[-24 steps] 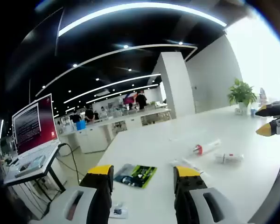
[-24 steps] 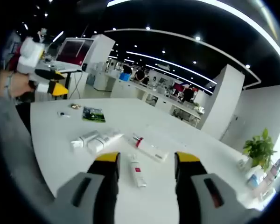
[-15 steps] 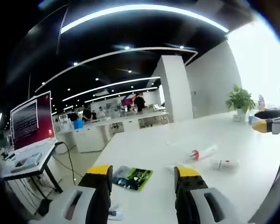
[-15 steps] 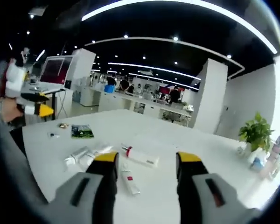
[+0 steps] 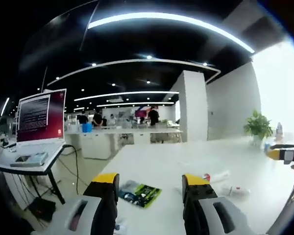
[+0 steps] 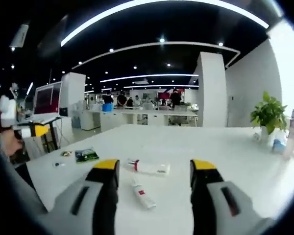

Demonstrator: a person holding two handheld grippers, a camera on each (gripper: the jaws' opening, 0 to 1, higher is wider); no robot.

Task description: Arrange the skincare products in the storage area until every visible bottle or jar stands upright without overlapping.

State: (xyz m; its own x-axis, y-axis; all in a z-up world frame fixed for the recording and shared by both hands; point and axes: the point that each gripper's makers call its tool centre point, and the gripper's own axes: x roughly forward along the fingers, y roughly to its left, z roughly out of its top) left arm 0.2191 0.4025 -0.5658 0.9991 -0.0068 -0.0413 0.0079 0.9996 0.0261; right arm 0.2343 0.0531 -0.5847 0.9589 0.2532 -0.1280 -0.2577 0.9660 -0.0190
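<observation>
On the white table (image 6: pixel 225 161) lie two tubes flat. A white tube with a red cap (image 6: pixel 149 168) rests just beyond my right gripper (image 6: pixel 154 166), between its open jaws, and a smaller white tube (image 6: pixel 142 191) lies nearer. From the left gripper view the red-capped tube (image 5: pixel 215 175) and the small tube (image 5: pixel 237 190) lie to the right of my left gripper (image 5: pixel 151 181), which is open and holds nothing. A green sachet (image 5: pixel 139 192) lies flat between its jaws, farther off. The right gripper (image 5: pixel 284 154) hovers at the right edge; the left gripper (image 6: pixel 27 129) hovers at the left, in a hand.
A potted plant (image 6: pixel 269 113) and small bottles (image 6: pixel 289 139) stand at the table's far right end. An open laptop (image 5: pixel 39 117) sits on a stand left of the table. Small bits (image 6: pixel 65 153) lie near the green sachet (image 6: pixel 86 155). People stand at distant counters.
Both views have tilted and swung as the hands moved, now looking low and level along the table. The tubes and sachet lie where they were. Both grippers stay open.
</observation>
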